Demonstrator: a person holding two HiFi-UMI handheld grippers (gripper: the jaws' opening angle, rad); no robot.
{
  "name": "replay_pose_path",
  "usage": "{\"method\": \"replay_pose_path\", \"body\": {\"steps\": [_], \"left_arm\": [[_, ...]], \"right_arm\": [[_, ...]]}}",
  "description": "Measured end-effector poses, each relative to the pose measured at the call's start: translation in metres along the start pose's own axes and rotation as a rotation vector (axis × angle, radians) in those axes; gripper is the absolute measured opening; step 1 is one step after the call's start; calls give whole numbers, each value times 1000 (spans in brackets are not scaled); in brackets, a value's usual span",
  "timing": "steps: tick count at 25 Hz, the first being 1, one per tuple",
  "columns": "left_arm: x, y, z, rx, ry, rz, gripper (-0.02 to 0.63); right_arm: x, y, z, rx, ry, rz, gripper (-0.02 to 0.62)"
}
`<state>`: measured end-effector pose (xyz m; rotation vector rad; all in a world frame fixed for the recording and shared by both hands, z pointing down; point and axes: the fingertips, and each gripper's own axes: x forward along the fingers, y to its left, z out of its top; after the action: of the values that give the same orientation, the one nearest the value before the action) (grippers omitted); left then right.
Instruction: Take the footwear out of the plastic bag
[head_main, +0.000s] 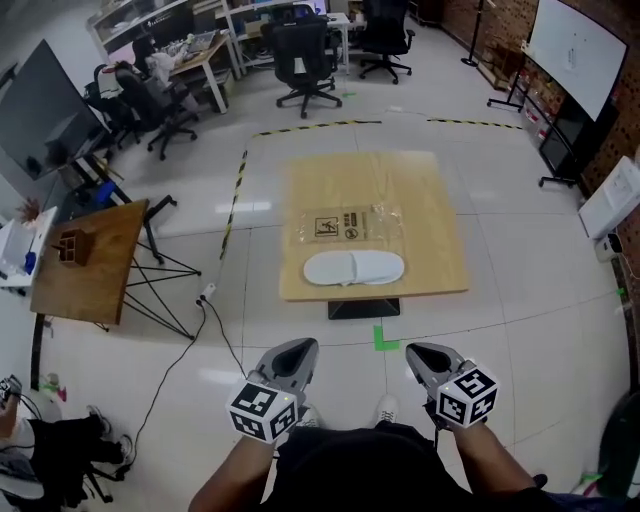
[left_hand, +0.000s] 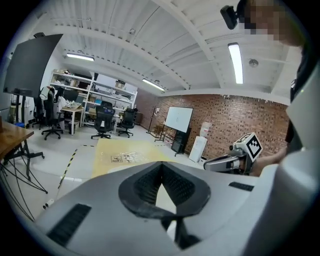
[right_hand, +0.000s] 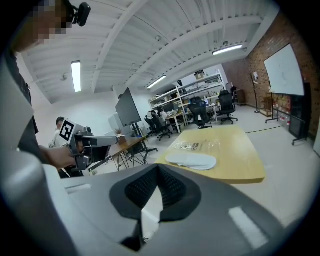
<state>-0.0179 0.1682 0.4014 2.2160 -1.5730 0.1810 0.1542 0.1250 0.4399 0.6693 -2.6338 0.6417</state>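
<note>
- Pair of flat white fabric slippers (head_main: 354, 267): 2, side by side near front edge of light wooden tabletop (head_main: 430, 200). Look light, soft, floppy; prob. best pinched at heel or toe rim.
- Clear crinkly plastic bag (head_main: 352, 225) w/ printed label: 1, just behind slippers toward centre. Thin, slippery. Can't tell if it covers them.
- Both the left tool (head_main: 292, 352) & right tool (head_main: 428, 356) have jaws together, nothing between, well short of tabletop.
</note>
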Motion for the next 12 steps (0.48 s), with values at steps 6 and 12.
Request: {"method": "replay_pose_path", "body": {"steps": [6, 12], "left_arm": [[-9, 23, -3, 10, 9, -54, 6], [-11, 31, -1, 11, 4, -74, 6]], "right_arm": [[11, 21, 0, 21, -21, -81, 2], [8, 31, 2, 31, -36, -126, 2]]}}
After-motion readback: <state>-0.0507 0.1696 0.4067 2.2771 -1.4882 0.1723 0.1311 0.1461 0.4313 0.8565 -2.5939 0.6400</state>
